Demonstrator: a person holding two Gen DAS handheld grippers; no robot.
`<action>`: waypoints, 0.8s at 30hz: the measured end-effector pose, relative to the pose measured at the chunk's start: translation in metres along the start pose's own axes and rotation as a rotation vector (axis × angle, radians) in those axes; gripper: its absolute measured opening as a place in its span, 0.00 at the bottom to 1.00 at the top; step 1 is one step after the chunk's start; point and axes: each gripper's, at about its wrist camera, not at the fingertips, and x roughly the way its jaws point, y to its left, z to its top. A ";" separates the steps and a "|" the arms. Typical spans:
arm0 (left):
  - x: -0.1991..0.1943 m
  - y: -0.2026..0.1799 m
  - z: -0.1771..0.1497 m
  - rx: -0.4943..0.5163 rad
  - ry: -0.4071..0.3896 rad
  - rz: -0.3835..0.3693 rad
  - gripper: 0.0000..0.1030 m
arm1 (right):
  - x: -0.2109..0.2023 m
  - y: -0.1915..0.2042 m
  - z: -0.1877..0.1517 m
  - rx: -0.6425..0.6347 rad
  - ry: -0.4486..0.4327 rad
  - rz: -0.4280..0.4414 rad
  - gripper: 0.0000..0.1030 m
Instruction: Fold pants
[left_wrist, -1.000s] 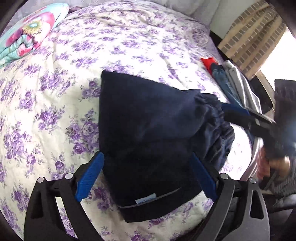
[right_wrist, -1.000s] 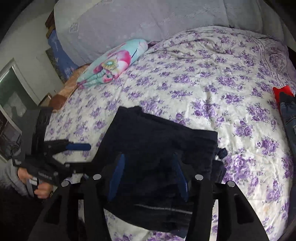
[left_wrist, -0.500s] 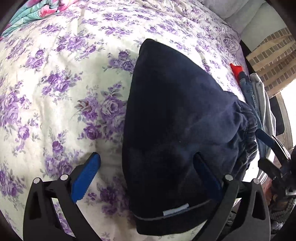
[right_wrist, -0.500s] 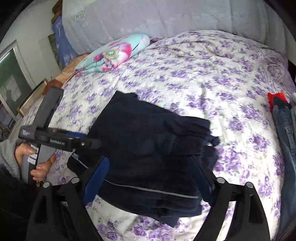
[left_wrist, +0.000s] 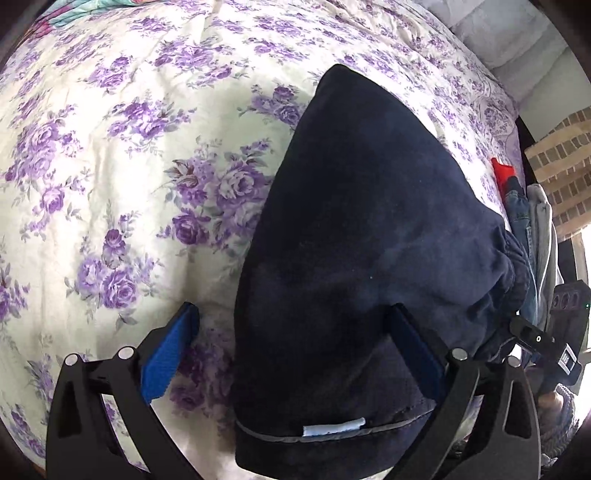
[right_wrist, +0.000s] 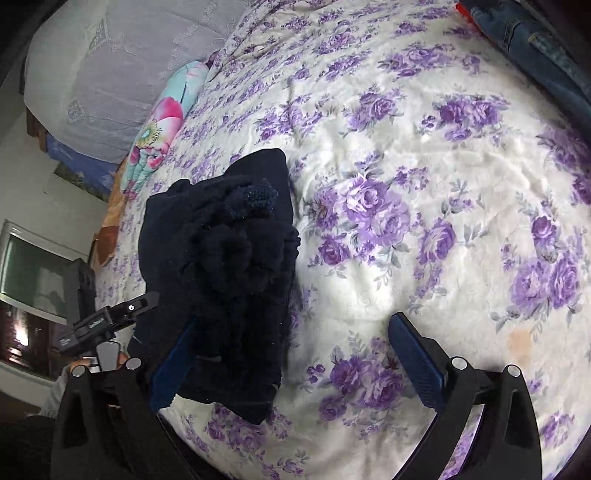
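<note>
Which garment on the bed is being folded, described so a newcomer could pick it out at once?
On the bed's purple-flowered cream bedspread, look near the front edge for the folded dark navy pants. Unlike the blue denim jeans and red cloth lying by the bed's side edge, they are near-black, soft, with a small pale label at the hem.

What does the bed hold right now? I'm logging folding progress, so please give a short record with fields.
surface: bed with purple floral cover
pants: dark navy pants, folded into a compact bundle
left gripper: open, straddling the bundle's near edge
right gripper: jaws opening, beside the bundle
other clothes: jeans at the bed's edge
pillow: floral pillow
</note>
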 end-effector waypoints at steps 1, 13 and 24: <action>0.000 0.001 -0.001 -0.014 -0.013 0.003 0.96 | 0.000 -0.002 0.002 -0.006 0.008 0.024 0.97; -0.015 0.001 -0.025 -0.050 -0.091 0.014 0.96 | -0.017 -0.005 0.042 -0.002 -0.059 0.256 0.96; -0.009 0.003 -0.024 -0.055 -0.063 -0.070 0.96 | 0.064 0.034 0.078 -0.123 0.084 0.223 0.96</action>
